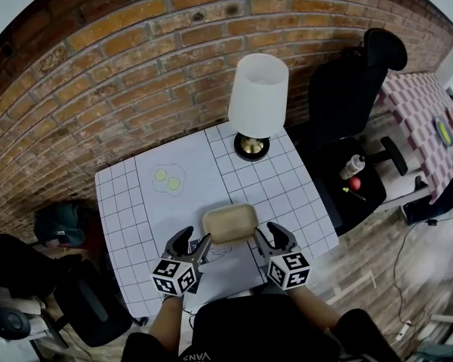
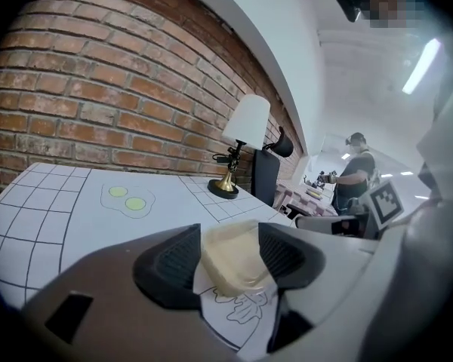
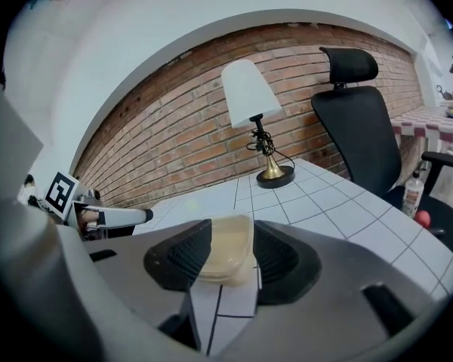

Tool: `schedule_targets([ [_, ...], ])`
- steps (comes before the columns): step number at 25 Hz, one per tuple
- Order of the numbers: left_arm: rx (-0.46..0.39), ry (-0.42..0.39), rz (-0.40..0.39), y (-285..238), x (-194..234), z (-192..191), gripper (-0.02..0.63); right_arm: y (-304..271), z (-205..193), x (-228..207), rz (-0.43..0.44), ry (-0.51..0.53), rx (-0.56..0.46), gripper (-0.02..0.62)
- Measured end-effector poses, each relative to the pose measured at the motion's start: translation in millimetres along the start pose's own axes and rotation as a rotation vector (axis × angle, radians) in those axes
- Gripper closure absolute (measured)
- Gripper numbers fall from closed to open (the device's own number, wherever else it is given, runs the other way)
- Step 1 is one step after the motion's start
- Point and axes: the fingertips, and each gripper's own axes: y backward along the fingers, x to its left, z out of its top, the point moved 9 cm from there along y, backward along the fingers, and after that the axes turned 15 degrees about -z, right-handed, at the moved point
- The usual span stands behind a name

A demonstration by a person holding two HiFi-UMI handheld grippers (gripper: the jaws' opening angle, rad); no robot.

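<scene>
A shallow beige tray [image 1: 230, 223] with rounded corners is the only container on the white grid-lined table [image 1: 189, 161], and the head view shows just its bare beige floor inside. It sits near the table's front edge, at 12 o'clock from the person, with its long side running across. Both grippers have hold of it. The left gripper [image 1: 195, 245] comes in at the tray's 8 o'clock, and its own view shows the two dark ribbed jaws clenched on the tray's left end, the pale rim squeezed between them. The right gripper [image 1: 272, 239] comes in at the tray's 4 o'clock, and its view likewise shows the jaws pressed on the right end of the tray, which fills the gap between them. So the tray spans the space between the two grippers, gripped at both short ends. Whether its base touches the table or hangs just above it cannot be told. Under the near-left part of the tray lies a line drawing [image 2: 249, 308] on the white surface. A drawn fried egg [image 1: 168, 179] with two yellow-green yolks lies at the tray's 10 o'clock, well apart from it. A lamp [image 1: 257, 100] with a white shade and a brass foot stands at the tray's 12 o'clock, near the far table edge, with the brick wall [image 1: 136, 66] behind. At 2 o'clock, off the table, is a black office chair [image 1: 347, 89] with a bottle [image 1: 352, 166] on its seat.
</scene>
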Motion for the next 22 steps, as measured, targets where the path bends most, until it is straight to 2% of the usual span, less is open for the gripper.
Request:
schedule_targets([
  [12,0.059,0.053,-0.006,-19.5,29.3,-6.2,0.362,-11.2,-13.4,0.8,0.028,0.01,0.076,0.431],
  [22,0.117,0.043,-0.019,-38.4,37.5,-4.2,0.363,-16.8,-21.0,2.9,0.033,0.005,0.111,0.431],
])
